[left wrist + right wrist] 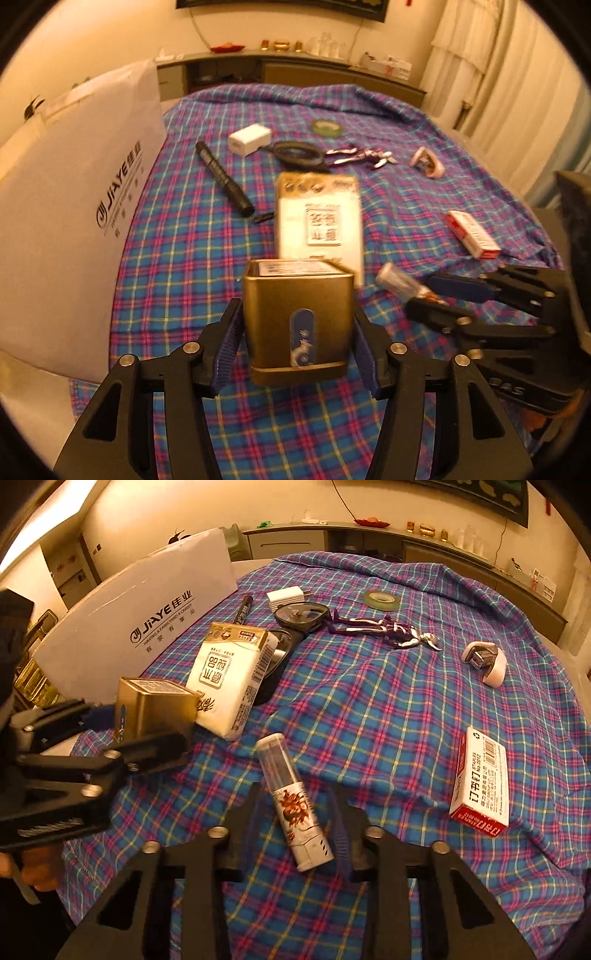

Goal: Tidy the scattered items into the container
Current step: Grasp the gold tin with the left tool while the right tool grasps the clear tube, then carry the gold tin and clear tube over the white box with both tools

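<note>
Left jaws: my left gripper (297,339) stands wide apart around a square gold metal tin (297,317); the blue pads flank its two sides with a sliver of cloth showing on each side, so I am not pressing it.
Right jaws: my right gripper (297,823) straddles a clear plastic tube with a white printed base (293,805); the fingers are blurred and a gap shows on both sides of the tube, so no pad presses it.
Gold tin: upright on the blue-and-pink plaid cloth (369,709), label on top, near the cloth's left edge.
Tube: lying tilted on the cloth, clear end pointing away from me.
Red-and-white staple box (480,779): lying flat to the right of the tube, well apart from it.
Cream-and-gold carton (229,679): lying just behind the tin, printed face up.
White cardboard box with black lettering (147,627): the container, standing at the left edge of the cloth, its printed wall facing the items.
Black marker pen (223,177): lying beyond the carton, near the container.
Black-rimmed glasses (301,614): behind the carton, partly under it.
White charger plug (286,596): just beyond the glasses.
Purple-and-silver toy figure (388,631): lying right of the glasses.
White oval case, open (484,662): far right.
Roll of greenish tape (380,600): farthest back, flat on the cloth.
</note>
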Available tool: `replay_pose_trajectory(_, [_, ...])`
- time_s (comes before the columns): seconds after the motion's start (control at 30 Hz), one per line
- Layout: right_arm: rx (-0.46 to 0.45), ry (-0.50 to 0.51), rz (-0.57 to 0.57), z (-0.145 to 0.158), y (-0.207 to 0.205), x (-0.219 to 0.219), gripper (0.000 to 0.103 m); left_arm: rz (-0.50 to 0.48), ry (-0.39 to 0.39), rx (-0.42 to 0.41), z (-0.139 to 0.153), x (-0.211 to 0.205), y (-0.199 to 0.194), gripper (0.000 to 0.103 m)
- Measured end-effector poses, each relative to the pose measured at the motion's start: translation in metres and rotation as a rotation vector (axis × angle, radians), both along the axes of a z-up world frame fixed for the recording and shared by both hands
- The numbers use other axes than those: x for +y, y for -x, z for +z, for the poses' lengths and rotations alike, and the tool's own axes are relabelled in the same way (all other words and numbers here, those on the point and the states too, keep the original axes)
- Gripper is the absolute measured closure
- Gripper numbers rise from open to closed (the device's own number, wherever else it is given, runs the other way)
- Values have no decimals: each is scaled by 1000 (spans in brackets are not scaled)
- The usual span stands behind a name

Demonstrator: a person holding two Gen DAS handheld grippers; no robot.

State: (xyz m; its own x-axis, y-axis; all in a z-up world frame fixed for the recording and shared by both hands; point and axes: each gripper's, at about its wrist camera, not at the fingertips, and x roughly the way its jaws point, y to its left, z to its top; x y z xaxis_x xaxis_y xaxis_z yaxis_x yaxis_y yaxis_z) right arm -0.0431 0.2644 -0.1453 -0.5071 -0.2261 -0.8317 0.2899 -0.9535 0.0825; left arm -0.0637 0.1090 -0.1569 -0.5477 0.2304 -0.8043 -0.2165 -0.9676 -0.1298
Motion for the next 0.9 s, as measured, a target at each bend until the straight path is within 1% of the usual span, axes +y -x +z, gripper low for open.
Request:
replay_pose_trajectory(0.03, [0,-4,6,0,1,-2,78,9,-24,-9,-3,-3,2,45])
replay_pose_trajectory(0.07, [0,-11,14,0,0,-4,80,20,-42,-15,-5,-6,3,46])
replay_pose_trajectory(0.1, [1,-16,20,0,-1,-6,83,32,-51,-14,-6,-8,4,50])
replay_pose_trajectory(0.23, [8,-26,32,1,-8,-12,83,50,-75,-1,-1,-15,3,51])
replay_pose_trajectory(0.4, [24,38,9,11,-14,-8,83,40,-91,33,16,-21,-5,52])
replay_pose_trajectory(0.5, [26,81,3,18,-17,-8,83,28,-83,65,26,-21,-10,52])
replay_pose_trajectory(0.57, [33,97,8,23,-20,-11,83,20,-80,86,34,-21,-13,52])
replay_pose_trajectory(0.77, [57,136,40,35,-29,-25,83,13,-111,136,57,-30,-17,52])
replay_pose_trajectory(0.9, [69,163,48,43,-34,-30,83,18,-130,152,67,-38,-21,52])
